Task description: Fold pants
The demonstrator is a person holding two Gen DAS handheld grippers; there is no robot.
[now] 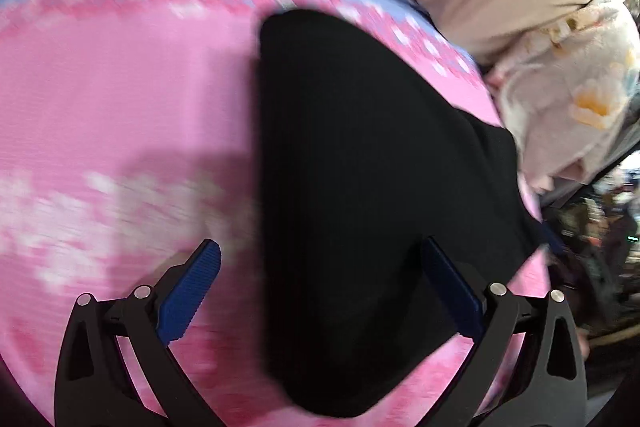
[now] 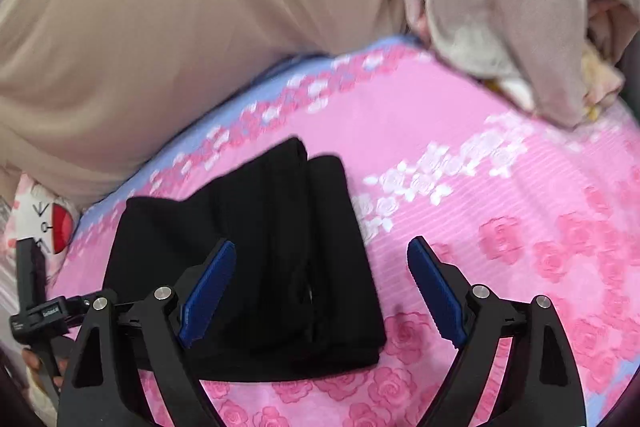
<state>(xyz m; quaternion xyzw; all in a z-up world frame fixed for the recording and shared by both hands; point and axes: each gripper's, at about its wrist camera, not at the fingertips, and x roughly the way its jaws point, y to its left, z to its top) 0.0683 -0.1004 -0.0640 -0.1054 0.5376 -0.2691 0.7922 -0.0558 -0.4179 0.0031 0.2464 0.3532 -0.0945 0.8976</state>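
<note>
The black pants (image 2: 256,259) lie folded into a compact stack on the pink rose-patterned bedspread (image 2: 500,227). In the left wrist view the pants (image 1: 360,187) are a blurred dark mass ahead of the fingers. My left gripper (image 1: 320,267) is open and empty, hovering over the pants' near end. My right gripper (image 2: 322,267) is open and empty, just above the pants' near right edge. The left gripper's body (image 2: 36,315) shows at the left edge of the right wrist view.
A beige padded headboard or cushion (image 2: 180,27) runs along the far side of the bed. A crumpled floral blanket (image 2: 500,7) lies at the far right; it also shows in the left wrist view (image 1: 568,87). A white and red object (image 2: 52,227) sits at the left.
</note>
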